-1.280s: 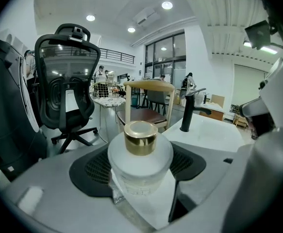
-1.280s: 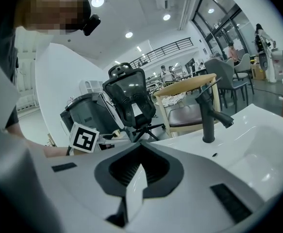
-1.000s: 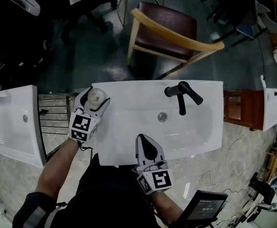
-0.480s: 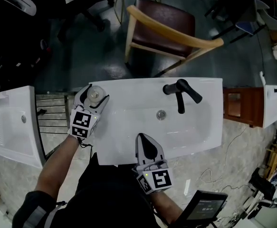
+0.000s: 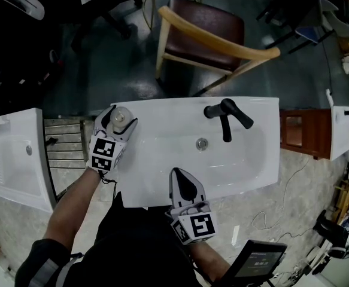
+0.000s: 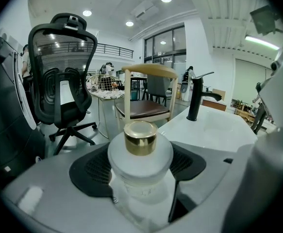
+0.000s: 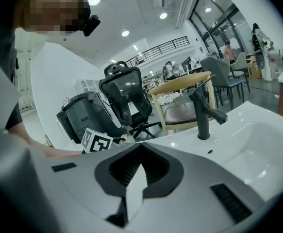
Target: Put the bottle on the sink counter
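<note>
A frosted white bottle (image 6: 140,166) with a gold cap (image 6: 140,137) stands between the jaws of my left gripper (image 5: 119,119), which is shut on it. In the head view the bottle (image 5: 120,117) is over the far left corner of the white sink counter (image 5: 162,109). My right gripper (image 5: 183,186) is shut with nothing in it, resting at the near edge of the sink; in the right gripper view its jaws (image 7: 136,178) meet. The black faucet (image 5: 227,117) stands at the back right of the basin.
A wooden chair (image 5: 207,37) with a dark seat stands beyond the sink. A black office chair (image 6: 63,89) is to the far left. Another white sink unit (image 5: 15,154) sits at the left. A brown cabinet (image 5: 300,135) adjoins the sink's right end.
The left gripper and bottle have edged slightly toward the far left corner of the counter. The right gripper has stayed put.
</note>
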The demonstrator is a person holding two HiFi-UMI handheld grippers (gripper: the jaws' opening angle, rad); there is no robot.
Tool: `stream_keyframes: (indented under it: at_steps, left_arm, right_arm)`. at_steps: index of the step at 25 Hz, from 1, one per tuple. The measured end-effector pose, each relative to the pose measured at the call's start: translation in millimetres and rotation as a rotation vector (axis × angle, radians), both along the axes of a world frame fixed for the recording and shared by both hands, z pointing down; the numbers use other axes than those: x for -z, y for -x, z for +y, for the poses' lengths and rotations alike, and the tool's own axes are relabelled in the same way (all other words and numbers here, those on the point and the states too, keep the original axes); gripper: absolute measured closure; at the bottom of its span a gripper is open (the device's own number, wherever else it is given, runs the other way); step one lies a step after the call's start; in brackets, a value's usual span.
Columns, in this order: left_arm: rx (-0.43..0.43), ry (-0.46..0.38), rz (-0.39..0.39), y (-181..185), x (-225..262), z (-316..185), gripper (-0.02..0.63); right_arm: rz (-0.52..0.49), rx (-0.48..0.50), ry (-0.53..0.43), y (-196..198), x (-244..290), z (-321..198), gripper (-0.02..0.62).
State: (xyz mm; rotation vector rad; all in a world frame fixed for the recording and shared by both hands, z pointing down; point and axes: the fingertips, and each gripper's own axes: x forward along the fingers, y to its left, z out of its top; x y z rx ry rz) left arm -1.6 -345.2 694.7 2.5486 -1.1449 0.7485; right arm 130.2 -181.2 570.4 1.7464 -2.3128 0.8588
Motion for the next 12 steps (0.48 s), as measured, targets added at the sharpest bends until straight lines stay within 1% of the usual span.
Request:
stream_keyframes:
  at_steps: [4, 8, 12]
  left_arm:
    - [0.007, -0.004, 0.002, 0.3, -0.9, -1.2, 0.268]
    - [0.006, -0.009, -0.013, -1.2, -3.3, 0.3, 0.268]
    - [0.013, -0.015, -0.008, -0.9, -2.3, 0.1, 0.265]
  right_arm:
    - [-0.001, 0.001, -0.003, 0.2, 0.0, 1.6, 0.6]
    - [-0.002, -0.004, 0.004, -0.9, -0.9, 2.7, 0.6]
    - [-0.006, 0.005, -0.002, 2.8, 1.3, 3.1, 0.6]
